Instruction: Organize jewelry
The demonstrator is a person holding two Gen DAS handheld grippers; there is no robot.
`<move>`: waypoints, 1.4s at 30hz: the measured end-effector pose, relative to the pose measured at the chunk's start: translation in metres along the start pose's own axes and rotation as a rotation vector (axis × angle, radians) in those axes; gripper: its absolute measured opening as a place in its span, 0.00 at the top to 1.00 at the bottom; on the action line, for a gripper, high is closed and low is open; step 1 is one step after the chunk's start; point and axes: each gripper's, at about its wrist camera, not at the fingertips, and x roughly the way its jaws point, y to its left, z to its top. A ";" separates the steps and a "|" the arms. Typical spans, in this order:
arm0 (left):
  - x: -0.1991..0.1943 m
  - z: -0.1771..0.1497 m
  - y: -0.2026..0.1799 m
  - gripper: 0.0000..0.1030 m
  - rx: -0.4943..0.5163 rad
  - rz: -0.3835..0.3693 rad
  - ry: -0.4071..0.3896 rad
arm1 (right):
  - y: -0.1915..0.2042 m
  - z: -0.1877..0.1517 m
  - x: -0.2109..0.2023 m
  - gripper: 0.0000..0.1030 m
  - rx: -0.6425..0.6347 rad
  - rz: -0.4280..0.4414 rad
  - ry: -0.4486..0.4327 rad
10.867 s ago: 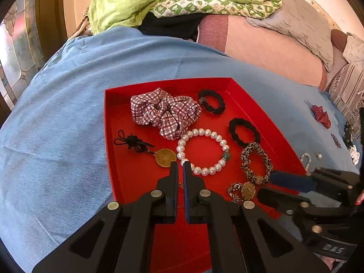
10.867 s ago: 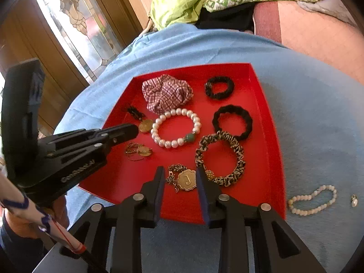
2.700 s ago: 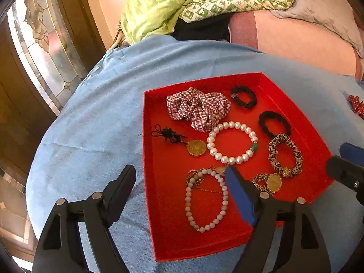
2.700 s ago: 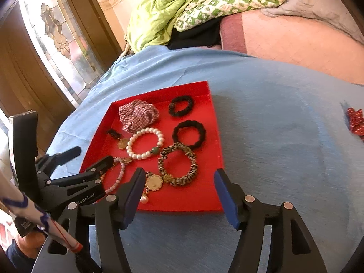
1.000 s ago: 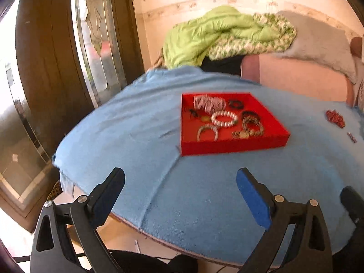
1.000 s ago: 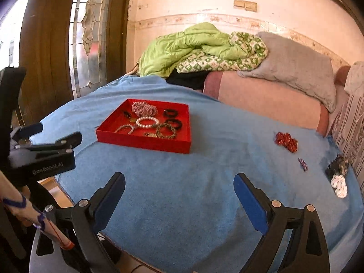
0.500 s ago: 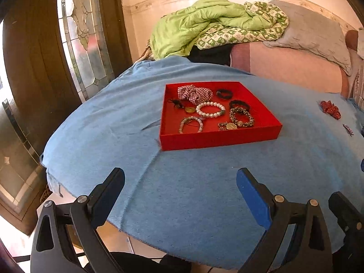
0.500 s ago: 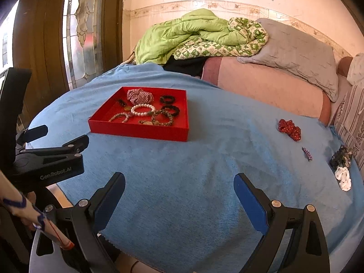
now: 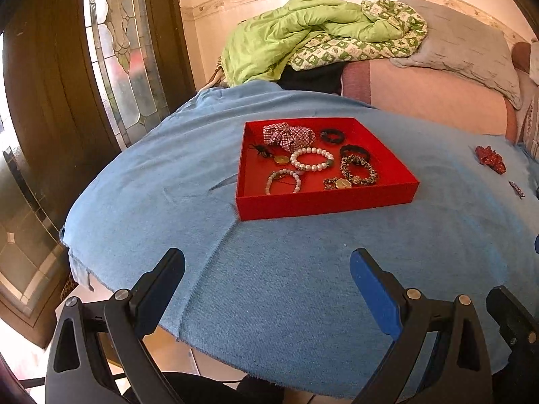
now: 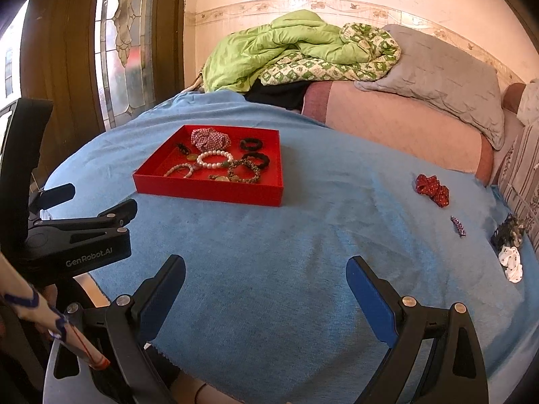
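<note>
1. Near the table's front edge, the left gripper (image 9: 266, 272) hovers over the blue cloth (image 9: 303, 269); jaws spread wide, nothing between them, no contact with the cloth visible.
2. Right gripper (image 10: 264, 277): jaws likewise wide apart and empty, above the same cloth. The left gripper appears at this view's left edge, side-on.
3. Red tray (image 9: 323, 202) sits well ahead of the left gripper, roughly centred between its fingers; from the right gripper it lies ahead and to the left.
4. Tray contents, far side: plaid scrunchie (image 9: 288, 134); black hair tie (image 9: 331, 135) just to its right.
5. Tray middle: large pearl bracelet (image 9: 311, 159); second black hair tie (image 9: 354, 152) to its right; black knotted cord with gold coin pendant (image 9: 281, 159) to its left.
6. Tray near side: small pale bead bracelet (image 9: 283, 181) on the left, leopard-print scrunchie (image 9: 357, 169) on the right, gold medallion charm (image 9: 342, 183) touching the scrunchie's near edge.
7. Outside the tray, ahead and to the right of the right gripper: red scrunchie (image 10: 433, 188), a small purple item (image 10: 458, 225), then a dark-and-white fabric bundle (image 10: 508, 245) at the cloth's right margin.
</note>
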 end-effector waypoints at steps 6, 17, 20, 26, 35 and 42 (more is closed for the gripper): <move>0.000 0.000 0.001 0.05 -0.003 0.001 0.001 | 0.002 0.000 -0.001 0.05 -0.005 -0.001 0.004; 0.002 -0.001 0.002 0.05 -0.002 -0.008 0.011 | 0.004 -0.001 0.002 0.05 -0.022 -0.007 0.016; 0.002 -0.001 0.002 0.05 -0.002 -0.007 0.012 | 0.005 -0.001 0.002 0.05 -0.022 -0.007 0.017; 0.003 -0.002 0.001 0.05 0.006 -0.009 0.018 | 0.005 -0.002 0.004 0.05 -0.027 -0.007 0.022; 0.004 -0.002 0.001 0.05 0.006 -0.008 0.019 | 0.005 -0.003 0.005 0.05 -0.028 -0.008 0.024; 0.004 -0.002 0.001 0.05 0.007 -0.008 0.020 | 0.006 -0.003 0.005 0.05 -0.030 -0.010 0.025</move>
